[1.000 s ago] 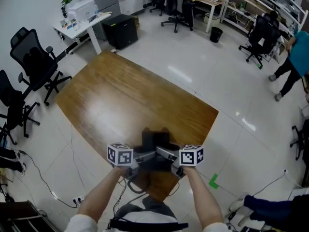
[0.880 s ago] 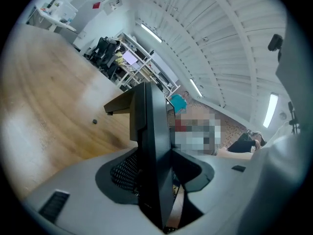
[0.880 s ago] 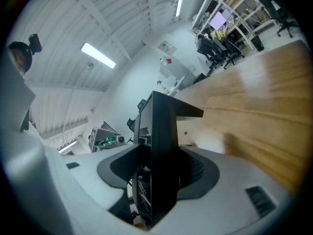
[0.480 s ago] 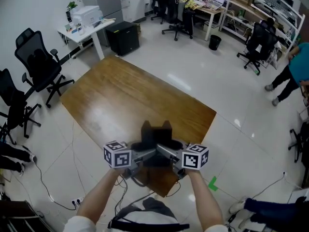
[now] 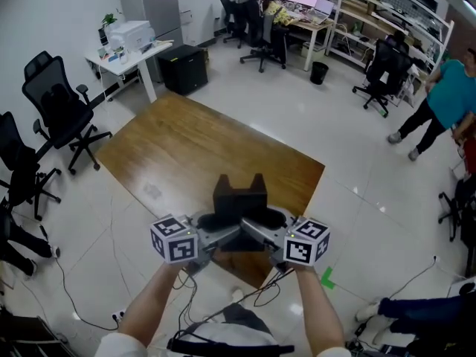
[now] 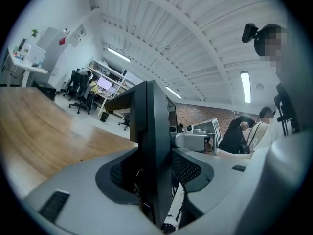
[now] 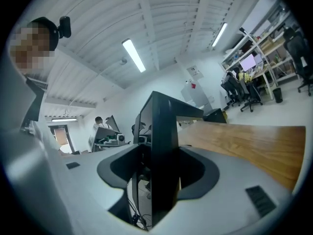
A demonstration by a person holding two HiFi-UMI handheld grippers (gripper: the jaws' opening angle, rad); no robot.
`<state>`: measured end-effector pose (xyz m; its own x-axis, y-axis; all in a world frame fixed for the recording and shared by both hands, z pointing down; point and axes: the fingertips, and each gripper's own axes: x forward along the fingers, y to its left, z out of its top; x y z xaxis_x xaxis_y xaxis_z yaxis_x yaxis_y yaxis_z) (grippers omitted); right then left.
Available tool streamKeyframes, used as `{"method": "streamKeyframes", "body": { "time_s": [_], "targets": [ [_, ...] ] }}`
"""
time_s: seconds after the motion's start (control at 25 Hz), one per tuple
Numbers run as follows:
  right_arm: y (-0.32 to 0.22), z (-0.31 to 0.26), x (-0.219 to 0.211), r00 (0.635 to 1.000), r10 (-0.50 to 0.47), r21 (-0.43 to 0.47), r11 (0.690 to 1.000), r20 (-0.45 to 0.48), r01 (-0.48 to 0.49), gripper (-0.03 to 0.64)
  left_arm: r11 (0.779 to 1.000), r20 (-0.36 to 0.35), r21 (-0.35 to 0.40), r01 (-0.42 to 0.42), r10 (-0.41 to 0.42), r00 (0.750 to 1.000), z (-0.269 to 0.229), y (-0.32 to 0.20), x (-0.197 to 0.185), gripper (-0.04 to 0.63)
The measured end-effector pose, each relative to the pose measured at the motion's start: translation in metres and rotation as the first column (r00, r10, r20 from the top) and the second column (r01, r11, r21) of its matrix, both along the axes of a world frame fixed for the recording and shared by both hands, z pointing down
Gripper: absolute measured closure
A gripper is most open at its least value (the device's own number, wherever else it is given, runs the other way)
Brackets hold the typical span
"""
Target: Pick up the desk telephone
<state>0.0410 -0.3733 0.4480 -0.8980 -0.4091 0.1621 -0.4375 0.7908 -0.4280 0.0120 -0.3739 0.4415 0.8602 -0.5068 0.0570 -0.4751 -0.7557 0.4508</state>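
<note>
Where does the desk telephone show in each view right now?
Head view: desk telephone at lower centre, over the wooden table's near corner.
Left gripper view: centre, dark slab clamped between the jaws.
Right gripper view: centre, clamped between the jaws.
Shared landmark: the wooden table, at left and at right there.

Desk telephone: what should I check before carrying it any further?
1. Left gripper clamped on the desk telephone: ok.
2. Right gripper clamped on its other side: ok.
3. Telephone off the wooden table: ok.
4. Telephone held level between both grippers: ok.
5. Cords dangling underneath free of snags: cannot tell.
6. Nobody close to the table: ok.
</note>
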Motion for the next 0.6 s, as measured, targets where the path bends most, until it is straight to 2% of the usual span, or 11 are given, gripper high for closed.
{"method": "streamKeyframes", "body": {
  "time_s": [0.24, 0.6],
  "targets": [
    [0.036, -0.04, -0.009, 1.0, 0.017, 0.097, 0.995, 0.007, -0.018, 0.377, 0.995, 0.001, 0.098, -0.009, 0.009, 1.0, -0.04, 0.037, -0.009, 0.38],
    [0.091, -0.072, -0.022, 0.999, 0.036, 0.169, 0.985, 0.006, -0.036, 0.373, 0.985, 0.001, 0.171, -0.015, 0.015, 1.0, -0.073, 0.093, -0.021, 0.38]
  ]
}}
